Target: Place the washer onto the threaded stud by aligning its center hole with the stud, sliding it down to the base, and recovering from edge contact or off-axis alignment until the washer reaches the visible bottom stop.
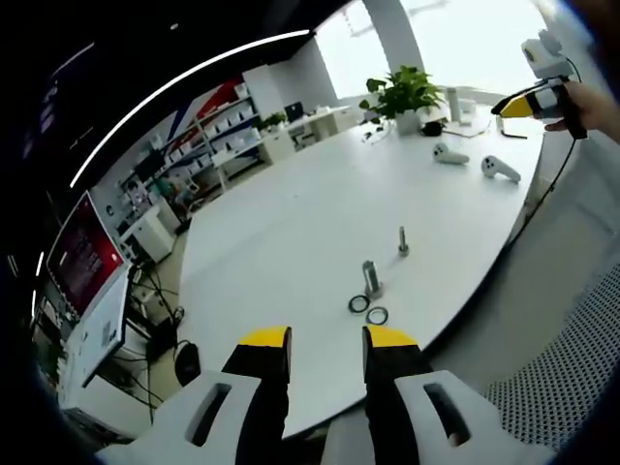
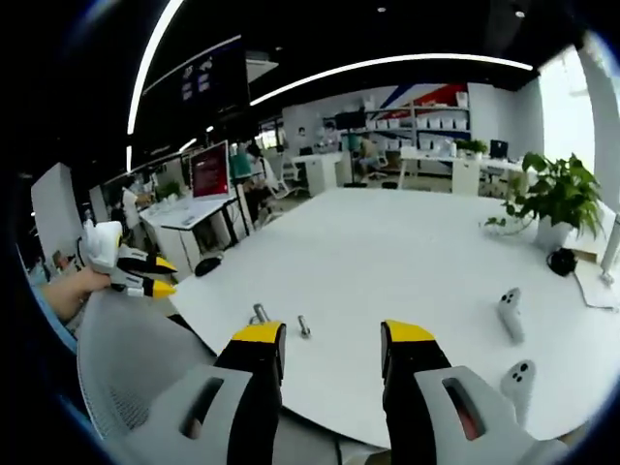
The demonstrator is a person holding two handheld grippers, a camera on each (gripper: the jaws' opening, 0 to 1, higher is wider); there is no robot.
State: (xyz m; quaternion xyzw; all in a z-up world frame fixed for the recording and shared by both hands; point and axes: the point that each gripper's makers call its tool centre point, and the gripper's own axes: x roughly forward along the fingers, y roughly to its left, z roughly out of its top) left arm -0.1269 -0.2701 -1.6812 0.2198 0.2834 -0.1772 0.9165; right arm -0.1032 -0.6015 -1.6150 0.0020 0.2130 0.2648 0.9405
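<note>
Broadly, an office of shelves and screens surrounds the white tabletop [image 1: 291, 223]. Two washers [image 1: 359, 304] lie beside a threaded stud [image 1: 371, 278], a smaller stud [image 1: 403, 241] beyond. Left tongs [image 1: 327, 351] and right tongs [image 2: 322, 351] gape, empty, touching nothing.

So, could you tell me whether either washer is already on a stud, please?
Neither is. Both washers lie flat on the white table, beside the nearer stud, which stands upright with nothing around its base.

Both views off the table [image 1: 291, 223] edge — facing across, shared tabletop
</note>
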